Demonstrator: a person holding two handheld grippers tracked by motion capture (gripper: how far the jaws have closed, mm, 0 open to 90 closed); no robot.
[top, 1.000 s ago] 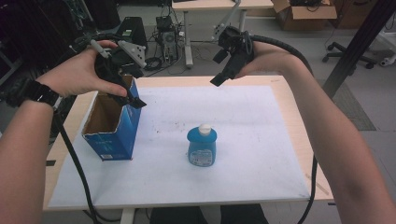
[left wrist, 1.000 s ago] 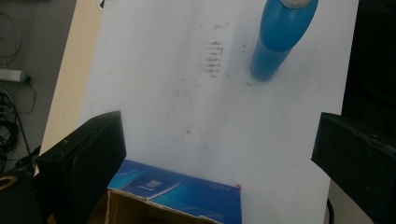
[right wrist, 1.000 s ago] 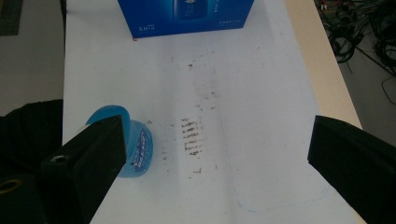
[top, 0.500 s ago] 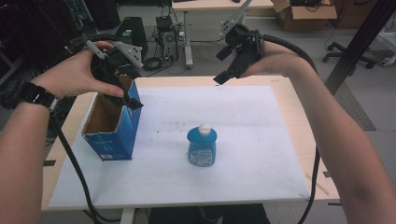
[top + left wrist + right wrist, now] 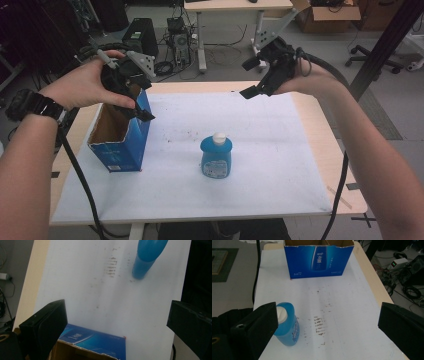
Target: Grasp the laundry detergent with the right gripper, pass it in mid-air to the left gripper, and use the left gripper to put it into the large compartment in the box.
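Bottle: your bottle (image 5: 216,156) stands upright and alone on the white sheet, nearer the front edge of the tabletop (image 5: 320,150) than anything else, about midway between its left and right edges. Nothing touches it.

Box: the box (image 5: 120,135) stands open-topped toward the left edge, a little farther back than the bottle and well apart from it. Its torn cardboard rim shows at the bottom of the left gripper view.

Left tongs: your left tongs (image 5: 137,105) hang right over the box's far right corner, jaws spread wide and holding nothing. I can't tell whether the lower jaw touches the rim.

Right tongs: your right tongs (image 5: 260,80) are in the air above the back edge, right of middle, also spread wide and empty, looking down toward the bottle.

Risk, bottle: it looks smooth, rounded and tall. If you close on it off-centre or near the cap (image 5: 219,137), I judge it could tip or squirt out sideways.

Risk, box: it looks light. A nudge from your left tongs could slide or topple it, and its narrow mouth leaves little room for a tilted bottle.

Risk, cables: the trailing cables (image 5: 82,185) could drag on the tabletop's edges as you reach.
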